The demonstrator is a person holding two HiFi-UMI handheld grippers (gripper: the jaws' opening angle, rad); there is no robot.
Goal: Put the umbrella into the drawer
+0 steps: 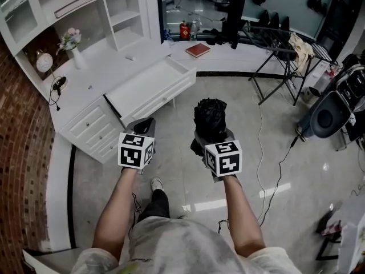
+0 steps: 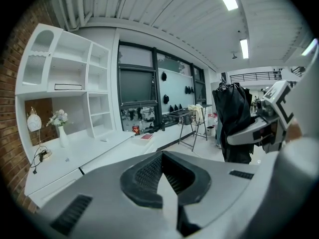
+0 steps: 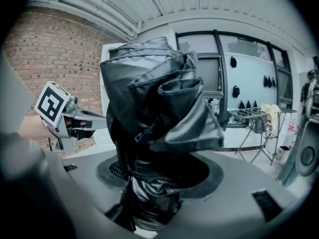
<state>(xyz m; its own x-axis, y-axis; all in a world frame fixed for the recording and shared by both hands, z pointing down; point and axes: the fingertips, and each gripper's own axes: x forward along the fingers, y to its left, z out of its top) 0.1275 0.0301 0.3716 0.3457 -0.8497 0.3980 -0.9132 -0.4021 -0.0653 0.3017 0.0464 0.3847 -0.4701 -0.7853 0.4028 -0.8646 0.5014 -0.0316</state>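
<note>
A black folded umbrella (image 1: 210, 117) stands upright in my right gripper (image 1: 212, 137), which is shut on its lower end above the floor. In the right gripper view the crumpled umbrella fabric (image 3: 154, 113) fills the centre, and the right gripper (image 3: 149, 203) pinches its base. My left gripper (image 1: 144, 128) hovers beside it with its jaws shut and nothing between them. It points toward the open white drawer (image 1: 151, 87) of the white desk (image 1: 97, 76). The left gripper view shows its own left gripper (image 2: 167, 180), with the umbrella (image 2: 233, 118) at the right.
A vase of flowers (image 1: 73, 44) and a clock stand on the desk. A red book (image 1: 198, 50) and a red can (image 1: 184, 30) lie on the far counter. A metal drying rack (image 1: 279, 50) stands to the right, with a cable (image 1: 274, 170) on the tiled floor.
</note>
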